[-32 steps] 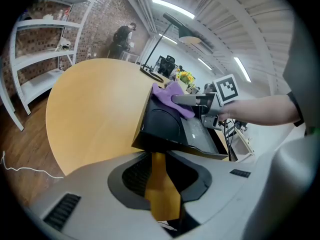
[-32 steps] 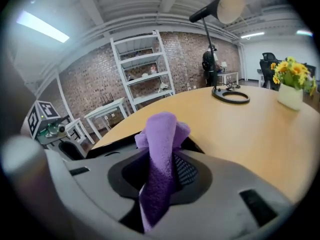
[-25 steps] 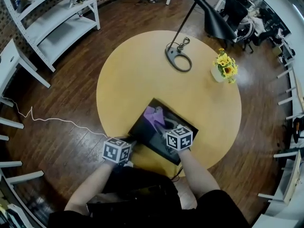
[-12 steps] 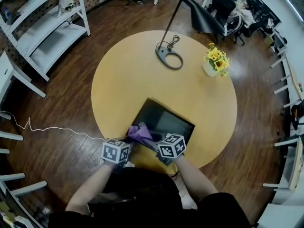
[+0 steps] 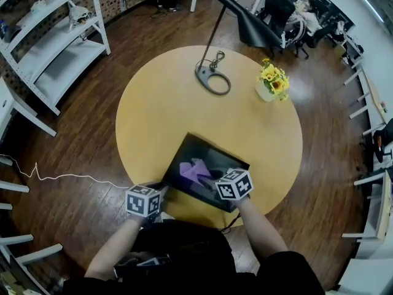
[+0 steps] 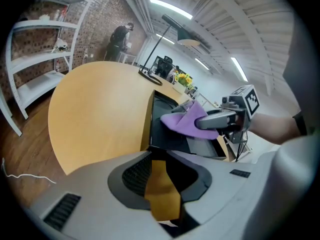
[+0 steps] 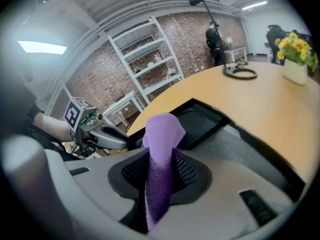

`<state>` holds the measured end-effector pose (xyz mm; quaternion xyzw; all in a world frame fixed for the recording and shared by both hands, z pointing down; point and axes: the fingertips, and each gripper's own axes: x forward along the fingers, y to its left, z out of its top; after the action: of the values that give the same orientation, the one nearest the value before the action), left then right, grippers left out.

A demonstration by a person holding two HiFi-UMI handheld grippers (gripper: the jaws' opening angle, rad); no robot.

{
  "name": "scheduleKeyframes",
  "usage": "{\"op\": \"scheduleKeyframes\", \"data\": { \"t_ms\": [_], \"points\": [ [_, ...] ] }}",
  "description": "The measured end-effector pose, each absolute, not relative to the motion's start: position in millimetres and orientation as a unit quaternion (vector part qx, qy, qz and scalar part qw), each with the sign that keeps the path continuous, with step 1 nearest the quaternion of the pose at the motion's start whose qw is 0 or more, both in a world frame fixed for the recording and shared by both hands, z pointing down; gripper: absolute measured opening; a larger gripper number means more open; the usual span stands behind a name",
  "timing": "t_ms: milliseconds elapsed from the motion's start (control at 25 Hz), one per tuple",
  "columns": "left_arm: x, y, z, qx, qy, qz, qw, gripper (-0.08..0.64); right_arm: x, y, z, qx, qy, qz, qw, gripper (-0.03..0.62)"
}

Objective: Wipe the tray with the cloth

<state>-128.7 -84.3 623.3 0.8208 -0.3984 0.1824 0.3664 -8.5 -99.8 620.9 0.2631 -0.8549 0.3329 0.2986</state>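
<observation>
Bunching up as it does, the soft purple cloth (image 5: 195, 172) covers only a small patch at the middle of the shallow black rectangular tray (image 5: 212, 154), so strokes would likely miss the tray's corners and walls. The right claw (image 7: 161, 156) is clamped on the cloth's lower fold, with the loose end peaking beyond the tips. If it presses too low, hard jaw tips rather than fabric may scrape the tray, and a thin pinch could let the cloth pull free mid-stroke.

The left claw (image 6: 152, 156) meets the tray's near-left corner with its jaws narrowly apart. Whether they nip the rim I cannot tell. If they do not, a pull toward the person could slide the tray, since the edge of the round yellow wooden surface (image 5: 172, 97) runs just under the tray's near side.
</observation>
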Motion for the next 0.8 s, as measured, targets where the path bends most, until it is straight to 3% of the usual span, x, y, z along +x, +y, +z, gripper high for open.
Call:
{"op": "scheduleKeyframes", "data": {
  "t_ms": [240, 480, 600, 800],
  "points": [
    [-152, -101, 611, 0.824, -0.419, 0.187, 0.332, 0.086, 67, -161, 630, 0.392, -0.794, 0.273, 0.377, 0.097],
    [-143, -104, 607, 0.843, -0.397, 0.230, 0.280, 0.086, 60, -176, 653, 0.420, -0.744, 0.061, 0.516, 0.097],
    [-142, -106, 609, 0.846, -0.392, 0.245, 0.268, 0.084, 53, -176, 648, 0.407, -0.749, 0.026, 0.522, 0.095],
    [-144, -104, 609, 0.842, -0.393, 0.226, 0.293, 0.069, 40, -144, 663, 0.325, -0.798, 0.098, 0.498, 0.094]
  ]
}}
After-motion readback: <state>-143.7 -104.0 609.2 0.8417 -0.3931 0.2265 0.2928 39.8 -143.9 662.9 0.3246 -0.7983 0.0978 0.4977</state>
